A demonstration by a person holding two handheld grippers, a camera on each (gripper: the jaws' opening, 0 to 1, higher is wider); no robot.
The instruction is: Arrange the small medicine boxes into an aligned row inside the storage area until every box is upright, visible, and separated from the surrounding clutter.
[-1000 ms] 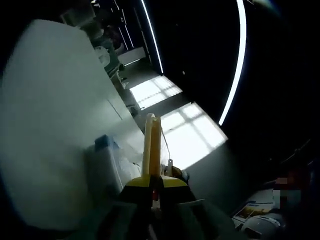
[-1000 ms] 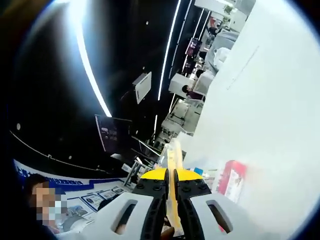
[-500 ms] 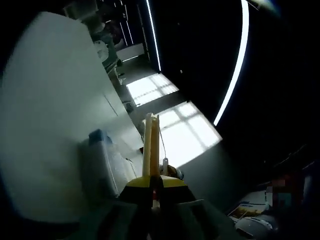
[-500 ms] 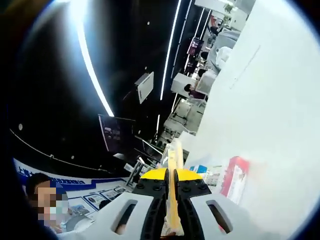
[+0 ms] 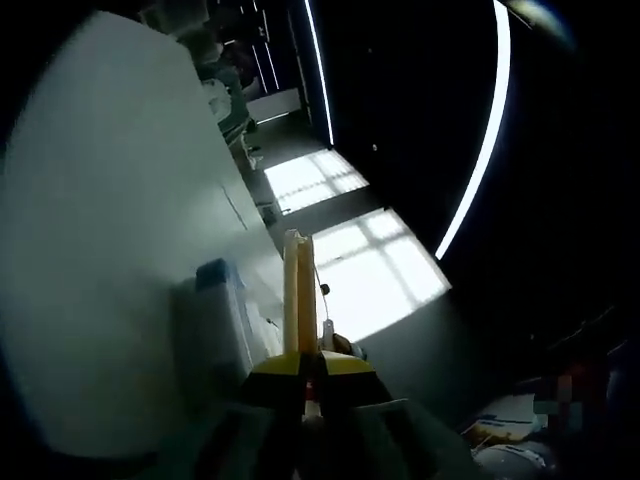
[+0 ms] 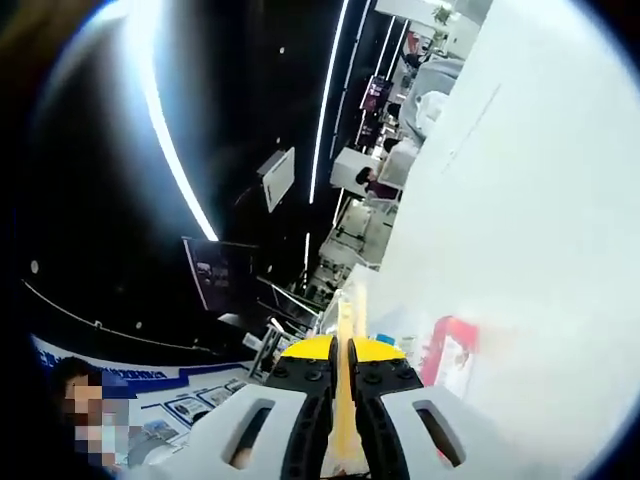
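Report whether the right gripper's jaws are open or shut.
Shut. In the right gripper view the right gripper shows its two yellow jaws pressed together along their length, with nothing visible between them.

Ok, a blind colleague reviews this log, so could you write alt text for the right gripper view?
The right tongs, yellow-tipped and pressed shut with nothing visibly between them, point along a broad white surface. A red-and-white small box sits just right of the tips, and a dim hall with long white light strips lies beyond.
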